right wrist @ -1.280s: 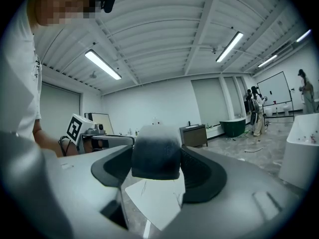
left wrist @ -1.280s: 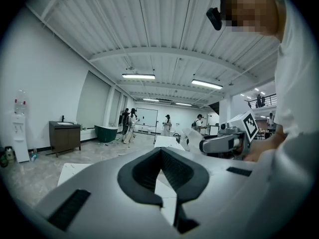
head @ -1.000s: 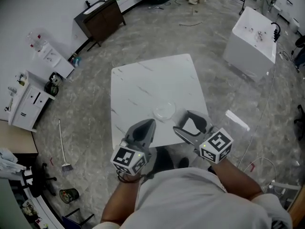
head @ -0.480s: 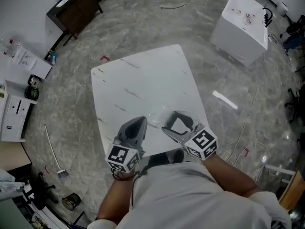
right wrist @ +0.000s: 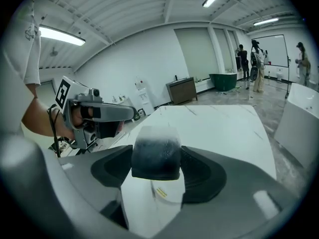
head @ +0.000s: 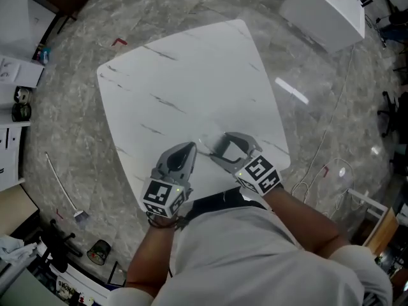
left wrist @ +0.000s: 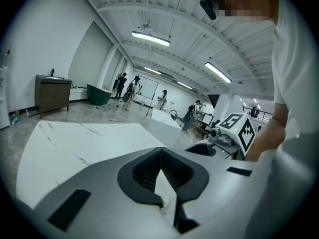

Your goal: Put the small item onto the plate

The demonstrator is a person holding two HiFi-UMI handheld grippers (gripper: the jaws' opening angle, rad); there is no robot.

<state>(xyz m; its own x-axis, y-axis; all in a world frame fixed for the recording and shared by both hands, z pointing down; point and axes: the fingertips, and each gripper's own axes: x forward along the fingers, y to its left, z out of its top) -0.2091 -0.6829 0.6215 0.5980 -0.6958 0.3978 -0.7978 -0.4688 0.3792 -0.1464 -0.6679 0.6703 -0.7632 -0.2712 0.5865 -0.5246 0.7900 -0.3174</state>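
Nearby, left gripper (head: 189, 150), right gripper (head: 220, 148) clamping small item (right wrist: 155, 153), white table (head: 191, 75) beneath

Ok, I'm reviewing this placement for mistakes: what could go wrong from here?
1. The small item is pinched between the right gripper's jaws, but the clear plate is barely visible in the head view, so a release could miss it.
2. The left gripper, shut and empty, sits close beside. It might bump the plate, which lies near the table's near edge.
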